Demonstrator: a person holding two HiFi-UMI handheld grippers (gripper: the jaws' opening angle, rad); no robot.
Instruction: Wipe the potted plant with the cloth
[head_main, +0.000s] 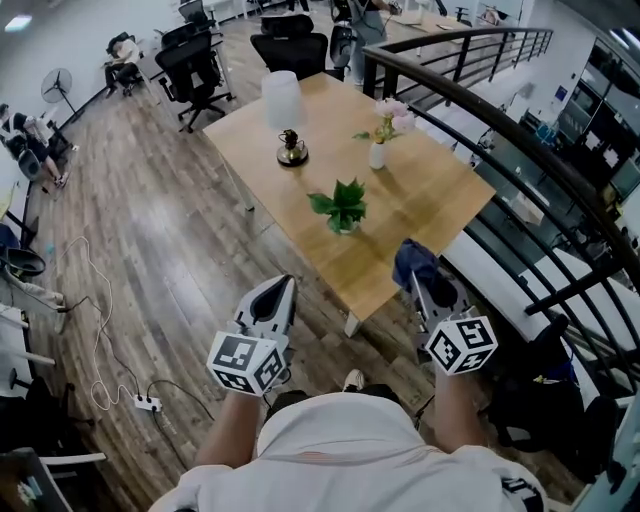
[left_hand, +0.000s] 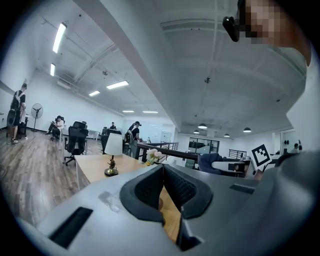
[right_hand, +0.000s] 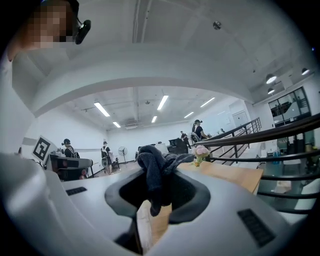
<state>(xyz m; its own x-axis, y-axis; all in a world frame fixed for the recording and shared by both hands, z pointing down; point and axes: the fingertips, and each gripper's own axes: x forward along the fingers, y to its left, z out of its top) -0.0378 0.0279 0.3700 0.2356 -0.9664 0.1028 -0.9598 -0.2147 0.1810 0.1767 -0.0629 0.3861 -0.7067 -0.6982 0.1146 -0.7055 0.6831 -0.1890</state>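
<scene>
Looking down from the head view, two hand-held tools sit lowest in the scene, just above the person's white shirt (head_main: 350, 450). The left tool (head_main: 285, 283) has its jaws closed together with nothing between them. The right tool (head_main: 418, 275) is clamped on a dark blue cloth (head_main: 412, 258), which bunches above the jaw tips and hangs down between them. The cloth sits at the near edge of a light wooden counter (head_main: 440, 205).

The potted plant (head_main: 342, 205), small with green leaves, stands upright on the counter's near half, apart from the cloth and both tools. Further along the counter are a lamp (head_main: 288, 120) with a white shade on the left and a white vase of pink flowers (head_main: 380, 140) on the right. Beyond the counter stand black office chairs (head_main: 195, 60), and a dark railing (head_main: 500, 130) runs along the right.
</scene>
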